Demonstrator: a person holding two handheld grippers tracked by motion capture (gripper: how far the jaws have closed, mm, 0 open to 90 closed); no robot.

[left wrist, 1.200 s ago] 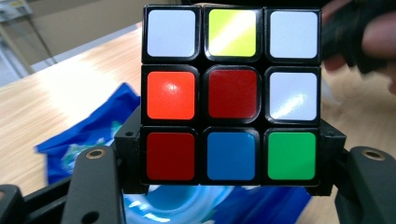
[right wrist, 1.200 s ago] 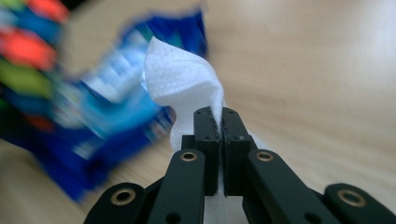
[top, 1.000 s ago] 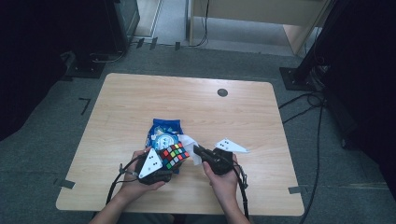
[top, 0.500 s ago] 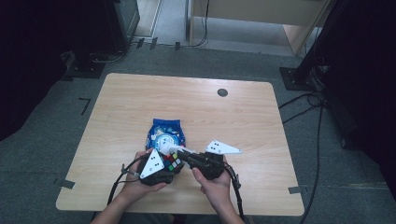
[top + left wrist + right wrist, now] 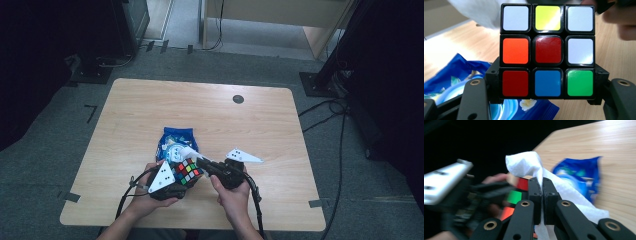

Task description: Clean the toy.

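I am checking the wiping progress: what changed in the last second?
The right gripper carried its white tissue leftward, right up to the cube in the left gripper. Both grips stayed shut; the blue packet did not move.

We note a light wooden surface (image 5: 150, 115) with rounded corners, standing on grey carpet. A small dark round disc (image 5: 238, 99) sits near its far edge. A blue printed packet (image 5: 176, 141) lies flat near the front, slightly left of centre. Remaining wood is bare.
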